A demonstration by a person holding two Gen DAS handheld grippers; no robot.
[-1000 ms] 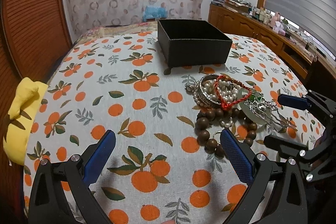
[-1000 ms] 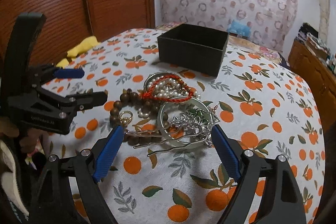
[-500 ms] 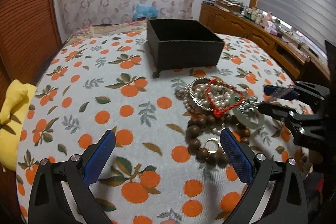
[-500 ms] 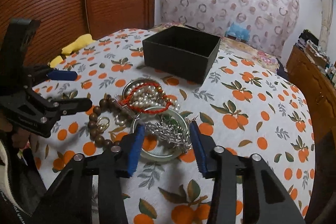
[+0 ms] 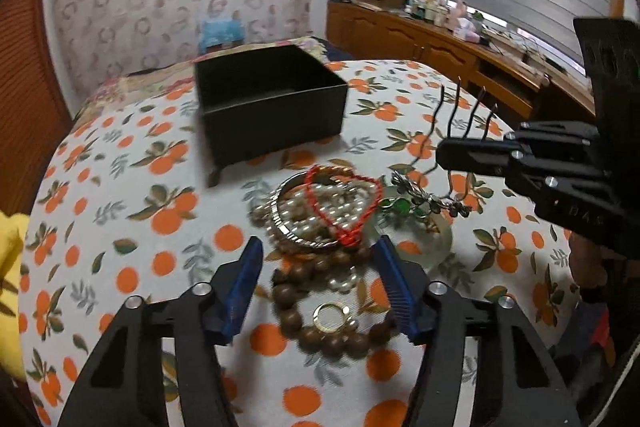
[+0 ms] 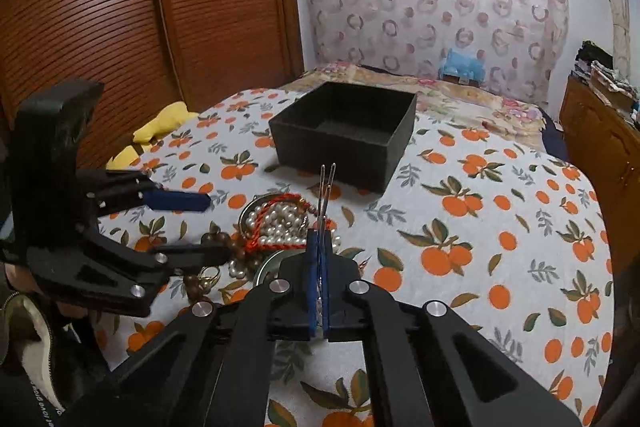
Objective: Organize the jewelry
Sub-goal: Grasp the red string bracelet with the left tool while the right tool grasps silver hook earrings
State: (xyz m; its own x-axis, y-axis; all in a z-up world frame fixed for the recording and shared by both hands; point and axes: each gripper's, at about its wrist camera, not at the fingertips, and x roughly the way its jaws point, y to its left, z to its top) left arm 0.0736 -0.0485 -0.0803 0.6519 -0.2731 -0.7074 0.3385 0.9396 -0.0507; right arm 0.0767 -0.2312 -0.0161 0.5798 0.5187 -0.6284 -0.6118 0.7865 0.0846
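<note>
The right gripper [image 6: 318, 259] has just squeezed its jaws together on the silver hair comb [image 5: 460, 131], and the comb is now off the desk [image 5: 132, 211]. In the left wrist view the thin wavy prongs stick up past the jaws at about 2 o'clock from the pile. The comb looks light and stiff, but the prongs are thin and could bend, and shiny metal can slip. It is best held by the thick flowery end [image 5: 424, 195], which hangs below the jaws.

The left gripper [image 5: 320, 287] has just been closing its jaws; they are about half apart and do not press on anything yet. Between them lie the brown wooden beads [image 5: 320, 339] and a small gold ring [image 5: 331, 315]. The beads are hard and round, on a floppy string, so a pinch across the strand should work. The ring is tiny and easy to drop.

The black box [image 5: 272, 107] sits open at 12 o'clock from the pile, well apart from it
</note>
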